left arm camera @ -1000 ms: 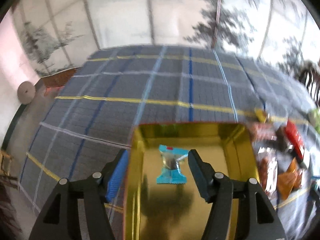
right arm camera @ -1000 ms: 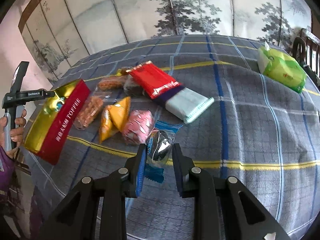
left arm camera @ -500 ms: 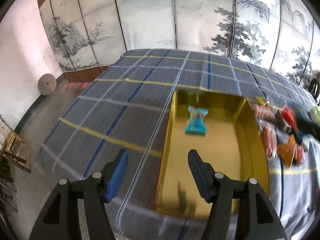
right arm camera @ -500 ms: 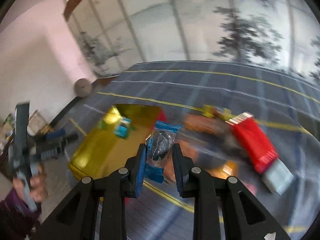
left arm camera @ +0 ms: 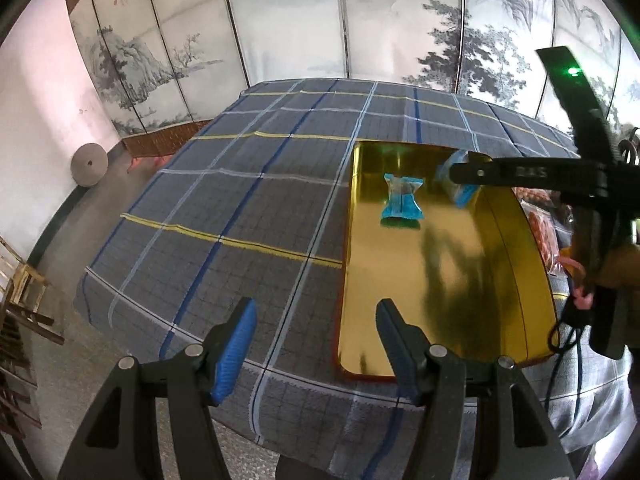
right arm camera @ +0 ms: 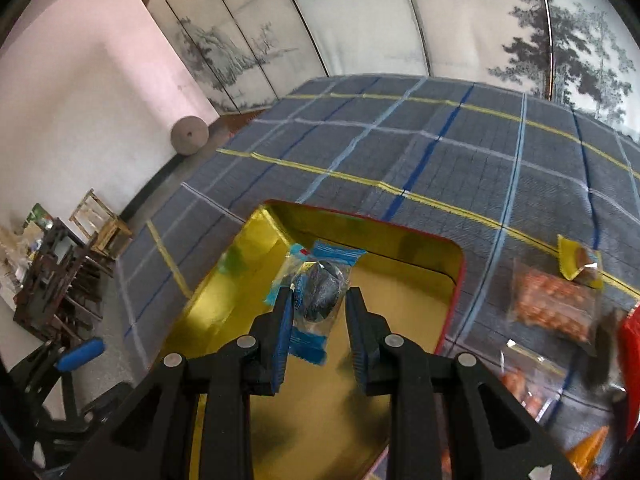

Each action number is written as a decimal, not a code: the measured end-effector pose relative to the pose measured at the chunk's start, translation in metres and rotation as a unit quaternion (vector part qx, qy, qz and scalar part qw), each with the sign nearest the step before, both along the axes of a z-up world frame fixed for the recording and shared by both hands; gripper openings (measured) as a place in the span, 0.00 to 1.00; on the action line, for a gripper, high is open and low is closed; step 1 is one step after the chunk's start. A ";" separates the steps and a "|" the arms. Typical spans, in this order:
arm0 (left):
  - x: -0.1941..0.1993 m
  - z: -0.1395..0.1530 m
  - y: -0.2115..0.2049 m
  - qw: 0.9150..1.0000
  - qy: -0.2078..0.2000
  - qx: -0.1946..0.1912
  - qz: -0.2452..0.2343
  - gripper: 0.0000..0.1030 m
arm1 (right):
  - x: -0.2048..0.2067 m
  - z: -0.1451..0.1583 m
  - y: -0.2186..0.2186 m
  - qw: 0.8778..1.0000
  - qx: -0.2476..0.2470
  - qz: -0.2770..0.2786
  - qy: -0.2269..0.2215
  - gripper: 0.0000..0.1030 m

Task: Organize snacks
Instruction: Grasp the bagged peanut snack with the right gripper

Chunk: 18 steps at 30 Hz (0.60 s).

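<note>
A gold tin tray (left arm camera: pixel 448 312) with a red rim lies on the plaid tablecloth; it also shows in the right wrist view (right arm camera: pixel 224 312). One blue-wrapped snack (left arm camera: pixel 402 200) lies in it near the far end. My right gripper (right arm camera: pixel 318 312) is shut on a second blue-wrapped snack (right arm camera: pixel 320 292) and holds it over the tray's far part; from the left wrist view that gripper (left arm camera: pixel 460 176) reaches in from the right. My left gripper (left arm camera: pixel 314 344) is open and empty, held back near the table's front edge, left of the tray.
Loose snacks lie right of the tray: a bag of orange pieces (right arm camera: pixel 554 308), a small yellow packet (right arm camera: pixel 578 262), a red pack (right arm camera: pixel 630 344). The plaid table (left arm camera: pixel 248 184) stretches left and back. A painted folding screen (left arm camera: pixel 360 20) stands behind; wooden chairs (right arm camera: pixel 60 280) stand on the floor.
My right gripper has carried its blue-wrapped snack from the snack pile over to the tray. My left gripper has pulled back out of the tray toward the table's front edge.
</note>
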<state>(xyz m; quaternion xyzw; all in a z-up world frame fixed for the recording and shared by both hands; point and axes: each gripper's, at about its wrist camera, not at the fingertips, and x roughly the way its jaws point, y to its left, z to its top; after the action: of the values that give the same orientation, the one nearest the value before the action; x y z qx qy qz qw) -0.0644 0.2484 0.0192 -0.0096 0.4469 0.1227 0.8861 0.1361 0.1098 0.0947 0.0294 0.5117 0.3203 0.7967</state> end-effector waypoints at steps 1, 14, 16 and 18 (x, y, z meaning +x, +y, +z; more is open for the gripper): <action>0.001 -0.001 0.000 1.000 0.001 -0.004 -0.001 0.61 | 0.002 -0.002 0.001 1.000 0.002 -0.001 0.003 0.26; 0.000 0.002 -0.005 1.000 -0.011 -0.016 -0.018 0.61 | -0.035 0.013 -0.117 0.989 -0.002 -0.149 0.003 0.55; 0.000 0.002 -0.011 0.999 -0.011 -0.018 -0.026 0.61 | -0.041 0.008 -0.131 0.987 -0.011 -0.159 0.014 0.55; 0.001 0.000 -0.017 0.999 -0.005 -0.018 -0.035 0.61 | -0.040 0.004 -0.132 0.987 -0.017 -0.159 0.020 0.55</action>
<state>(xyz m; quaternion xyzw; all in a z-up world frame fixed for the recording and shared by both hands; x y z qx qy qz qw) -0.0638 0.2317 0.0187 -0.0108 0.4443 0.0837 0.8919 0.0959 -0.0223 0.0987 0.1033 0.5219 0.1800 0.8274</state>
